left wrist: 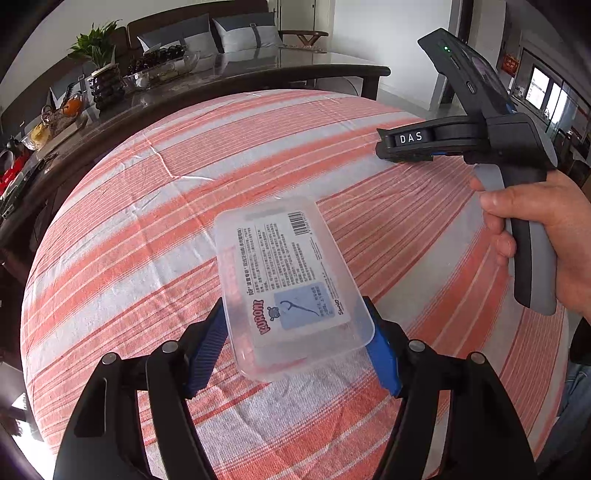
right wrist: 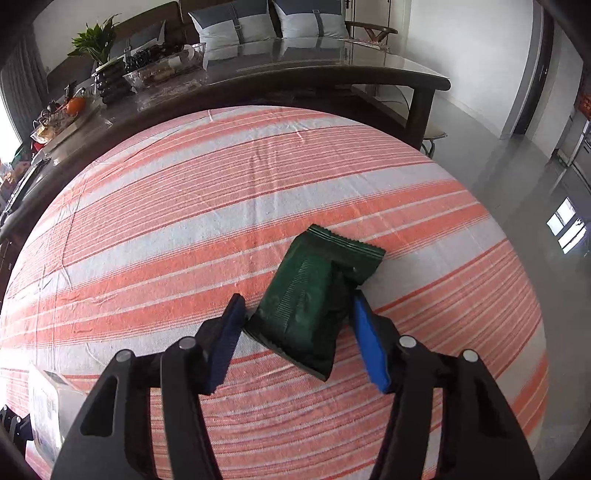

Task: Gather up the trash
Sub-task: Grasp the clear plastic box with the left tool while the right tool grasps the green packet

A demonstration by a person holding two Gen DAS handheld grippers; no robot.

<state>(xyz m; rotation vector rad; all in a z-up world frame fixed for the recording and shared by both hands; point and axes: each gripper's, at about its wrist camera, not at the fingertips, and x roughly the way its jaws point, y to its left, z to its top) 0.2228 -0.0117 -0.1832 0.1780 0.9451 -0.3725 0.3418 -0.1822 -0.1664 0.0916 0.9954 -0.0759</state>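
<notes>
Striped cloth (right wrist: 258, 206), orange and white, covers the table we work on, and behind it stands a dark glass-topped table (right wrist: 295, 70) crowded with a potted plant (right wrist: 98, 40), a clear dish (right wrist: 166, 68) whose dark contents we cannot identify, and an orange fruit (right wrist: 75, 104) at its left end. Grey cushions (right wrist: 236, 26) line a bench beyond. Nothing lies between our tools and the two pieces of trash.

In the left wrist view our left gripper (left wrist: 295, 350) has its blue pads (left wrist: 208, 347) pressed against both long sides of a clear plastic floss-pick box (left wrist: 288, 280), label up; it appears lifted slightly off the cloth, though the distortion makes that uncertain. Whether the box holds anything we cannot tell through the frosted plastic. To the right, our right hand (left wrist: 546, 236) grips the handle of the other tool.

In the right wrist view our right gripper (right wrist: 299, 339) straddles a dark green snack packet (right wrist: 314, 295) lying on the cloth. The right pad (right wrist: 369, 347) touches the packet's edge; the left one sits just beside it, so we cannot say the packet is gripped. The box shows again, cut off at the lower left edge.
</notes>
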